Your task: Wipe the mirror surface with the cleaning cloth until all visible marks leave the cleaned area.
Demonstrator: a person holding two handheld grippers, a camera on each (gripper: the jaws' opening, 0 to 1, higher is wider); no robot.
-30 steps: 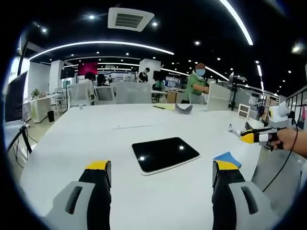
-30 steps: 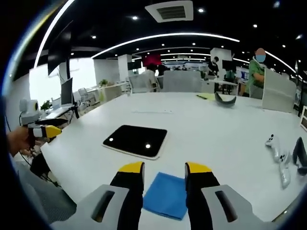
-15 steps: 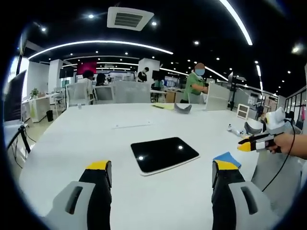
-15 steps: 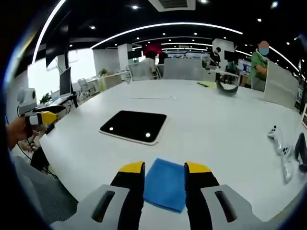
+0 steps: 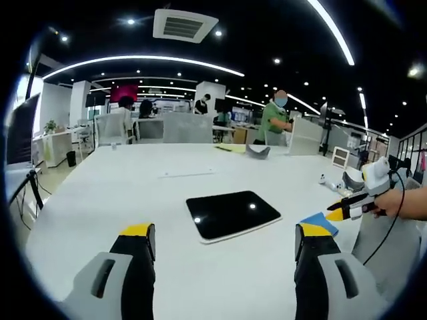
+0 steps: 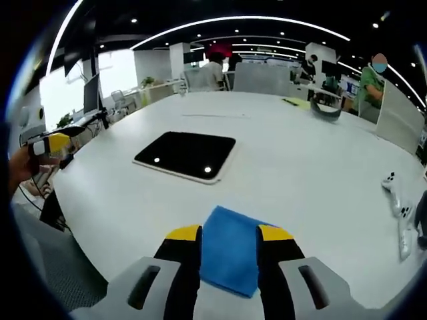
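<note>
right tongs [image 6: 229,235] lower, nearer blue cloth [image 6: 230,250]

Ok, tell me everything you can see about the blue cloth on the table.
The blue cloth is a small, plain, soft-looking square lying flat and unfolded on the white table, near its edge. In the right gripper view it sits between the open jaws of the right tool, which do not yet grip it. The dark mirror lies just beyond it, apart from it. In the left gripper view the cloth shows as a blue corner beside the mirror, under the tip of the right tool.
</note>
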